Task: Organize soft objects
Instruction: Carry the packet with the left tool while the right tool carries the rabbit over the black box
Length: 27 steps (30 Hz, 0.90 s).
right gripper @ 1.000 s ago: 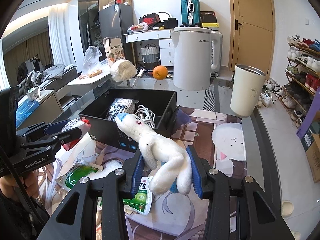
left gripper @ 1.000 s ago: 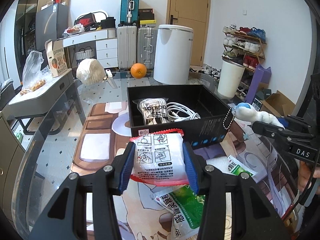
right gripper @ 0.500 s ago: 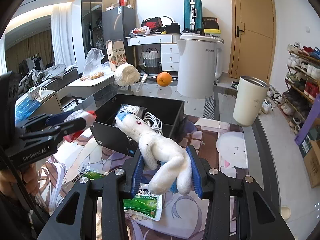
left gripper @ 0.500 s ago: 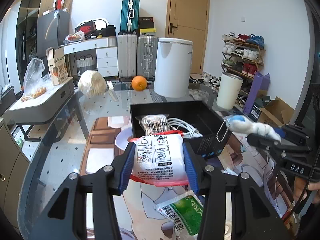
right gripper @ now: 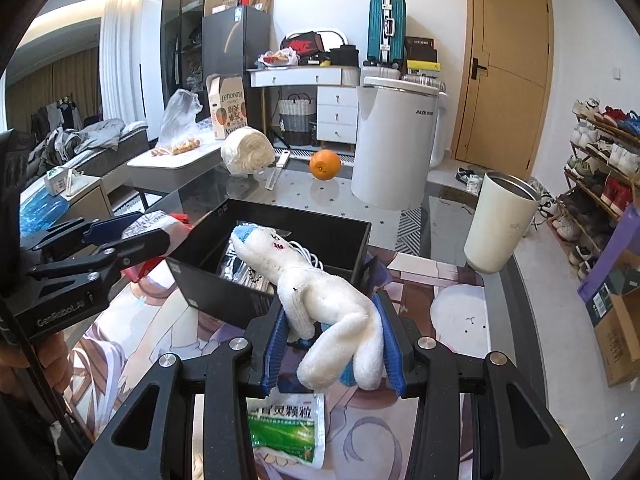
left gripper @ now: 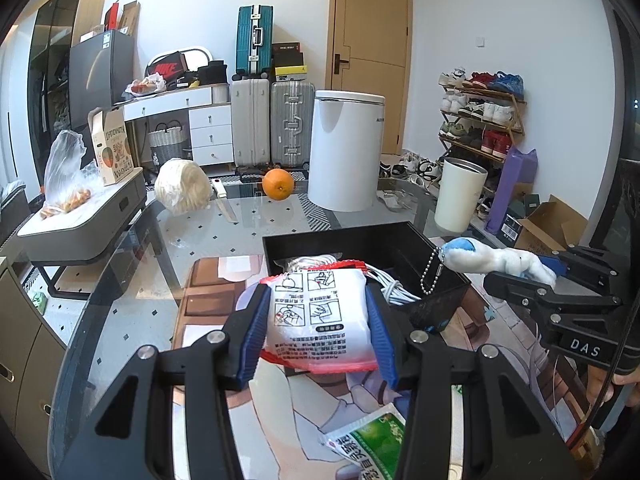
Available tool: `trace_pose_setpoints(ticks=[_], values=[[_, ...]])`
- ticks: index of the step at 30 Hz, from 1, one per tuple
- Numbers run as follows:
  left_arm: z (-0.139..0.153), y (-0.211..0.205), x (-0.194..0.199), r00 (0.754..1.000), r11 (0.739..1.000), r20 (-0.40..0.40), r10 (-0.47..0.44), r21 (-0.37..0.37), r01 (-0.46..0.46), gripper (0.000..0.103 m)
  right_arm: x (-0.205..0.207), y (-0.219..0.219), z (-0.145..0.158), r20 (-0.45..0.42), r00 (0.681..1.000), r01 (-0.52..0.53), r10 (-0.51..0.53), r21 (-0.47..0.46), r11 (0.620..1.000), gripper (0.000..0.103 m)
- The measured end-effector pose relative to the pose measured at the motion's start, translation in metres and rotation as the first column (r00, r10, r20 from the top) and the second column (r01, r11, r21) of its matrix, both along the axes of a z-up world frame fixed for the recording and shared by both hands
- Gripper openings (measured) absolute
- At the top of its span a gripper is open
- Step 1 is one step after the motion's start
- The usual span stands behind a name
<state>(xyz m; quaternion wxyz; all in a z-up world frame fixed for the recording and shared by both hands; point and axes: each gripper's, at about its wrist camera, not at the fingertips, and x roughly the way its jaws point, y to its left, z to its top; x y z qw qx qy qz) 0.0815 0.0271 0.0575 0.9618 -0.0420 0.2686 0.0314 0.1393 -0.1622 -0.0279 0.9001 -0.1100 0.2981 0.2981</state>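
left gripper (left gripper: 318,326): jaws part closed, blue pads pressed on both sides of a white pouch (left gripper: 320,320) with red edging and printed diagrams. the pouch is clear of the table and sits in front of the near wall of the black box (left gripper: 440,304), low over its edge.

right gripper (right gripper: 332,354): jaws narrow, pads clamped on the lower body of a white plush toy (right gripper: 320,296). the toy's blue-capped head points over the box; a bead chain (left gripper: 431,274) hangs from the head.

box: open, on the glass table (left gripper: 120,312), holding a white cable (left gripper: 394,286) and a clear packet (right gripper: 234,262).

green sachet (right gripper: 286,432): flat on the printed mat (right gripper: 400,440), below the right gripper, not held.

far end of table: orange (left gripper: 278,185), white wrapped bundle (left gripper: 183,192), white bin (left gripper: 346,152).
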Motion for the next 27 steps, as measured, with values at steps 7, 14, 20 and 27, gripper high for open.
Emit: trace_pose_setpoints(ticks=[7,14,20,27], values=[[-0.001,0.008,0.007,1.0,1.0,0.0,0.002,-0.017,-0.002,0.046,0.02,0.024,0.0,-0.002,1.0,0.005,-0.006,-0.055,0.998,0.042],[-0.001,0.007,0.022,1.0,1.0,0.001,-0.014,-0.017,0.014,0.046,0.04,0.042,-0.001,-0.001,1.0,-0.003,0.003,-0.078,0.997,0.042],[-0.007,0.0,0.038,0.999,0.999,-0.016,-0.044,0.008,0.044,0.046,0.057,0.06,-0.007,-0.001,1.0,-0.021,0.021,-0.127,0.992,0.042],[-0.013,0.004,0.05,0.999,0.999,-0.031,-0.042,0.004,0.042,0.046,0.068,0.073,-0.016,0.0,0.999,-0.032,0.033,-0.16,0.987,0.042]])
